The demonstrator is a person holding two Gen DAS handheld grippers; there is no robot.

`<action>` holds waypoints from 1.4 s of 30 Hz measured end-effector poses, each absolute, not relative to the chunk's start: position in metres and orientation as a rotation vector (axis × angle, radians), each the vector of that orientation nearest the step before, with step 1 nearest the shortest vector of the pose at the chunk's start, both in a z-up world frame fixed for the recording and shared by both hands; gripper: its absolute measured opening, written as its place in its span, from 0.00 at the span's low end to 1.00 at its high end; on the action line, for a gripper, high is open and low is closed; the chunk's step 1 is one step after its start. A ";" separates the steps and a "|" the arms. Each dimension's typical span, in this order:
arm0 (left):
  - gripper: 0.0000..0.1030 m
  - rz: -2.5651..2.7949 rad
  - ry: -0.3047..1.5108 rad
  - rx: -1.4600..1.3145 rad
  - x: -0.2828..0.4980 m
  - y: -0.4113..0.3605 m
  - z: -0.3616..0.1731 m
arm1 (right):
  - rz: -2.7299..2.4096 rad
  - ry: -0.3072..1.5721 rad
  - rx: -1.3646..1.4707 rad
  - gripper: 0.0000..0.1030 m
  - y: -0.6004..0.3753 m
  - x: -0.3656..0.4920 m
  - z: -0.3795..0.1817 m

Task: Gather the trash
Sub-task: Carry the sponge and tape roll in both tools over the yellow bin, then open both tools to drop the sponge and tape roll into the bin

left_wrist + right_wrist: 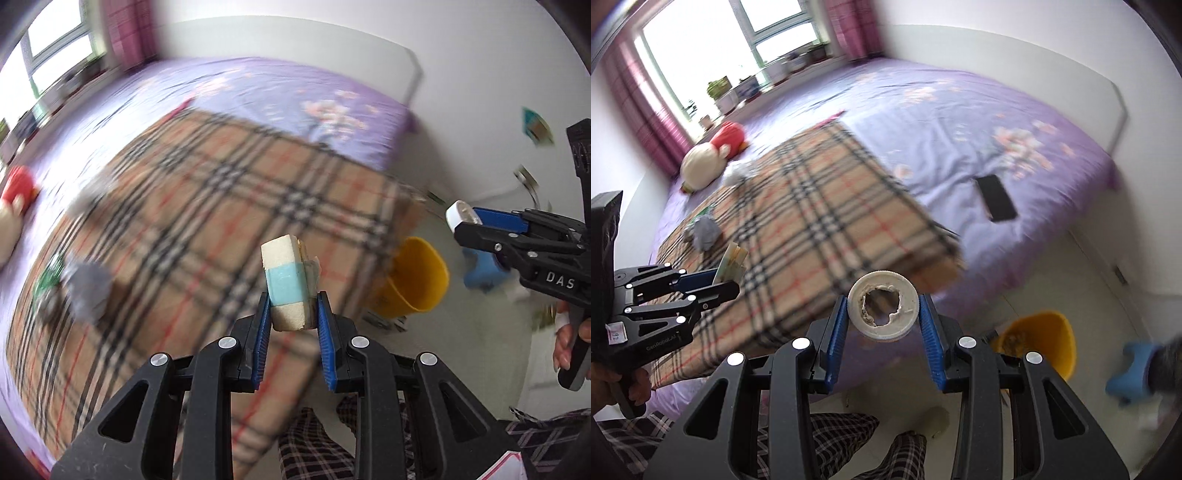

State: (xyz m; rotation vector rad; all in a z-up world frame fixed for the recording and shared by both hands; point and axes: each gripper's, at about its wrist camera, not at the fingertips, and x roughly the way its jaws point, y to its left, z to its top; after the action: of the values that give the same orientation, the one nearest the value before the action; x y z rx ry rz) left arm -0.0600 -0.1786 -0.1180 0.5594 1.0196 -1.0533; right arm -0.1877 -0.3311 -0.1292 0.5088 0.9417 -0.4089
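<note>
My left gripper (293, 306) is shut on a cream foam block (286, 284) with a light blue band, held upright over the edge of the plaid blanket (207, 206). It shows at the left of the right wrist view as the left gripper (720, 277), the foam block (733, 262) in its tips. My right gripper (882, 314) is shut on a round white lid (882, 308) with a torn hole in its middle. The left wrist view has the right gripper (463, 221) at its right edge, holding the white lid (460, 216). A yellow bin (415, 278) (1039, 339) stands on the floor by the bed.
Crumpled grey paper (88, 288) (705, 229) and a green scrap (48, 280) lie on the blanket. A black phone (995, 197) rests on the purple sheet (960, 122). A red and white plush toy (714, 153) lies near the window. A blue stool (1130, 373) stands on the floor. Plaid-trousered legs (820, 443) show below.
</note>
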 end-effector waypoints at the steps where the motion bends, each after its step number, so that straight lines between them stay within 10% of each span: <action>1: 0.24 -1.087 1.012 0.582 -0.068 -0.187 -0.117 | -0.427 0.939 0.522 0.39 -0.335 -0.195 -0.130; 18: 0.24 -1.580 1.029 1.005 -0.221 -0.349 -0.189 | -0.733 0.966 0.777 0.39 -0.434 -0.364 -0.217; 42: 0.35 -1.484 1.356 1.245 -0.272 -0.503 -0.394 | -0.678 1.154 1.017 0.44 -0.555 -0.378 -0.440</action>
State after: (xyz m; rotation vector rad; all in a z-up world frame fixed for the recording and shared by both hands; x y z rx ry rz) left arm -0.2715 -0.5026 -0.3938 1.2448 1.3557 -1.4836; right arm -0.3779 -0.5550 -0.4403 1.0172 1.1541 -0.6782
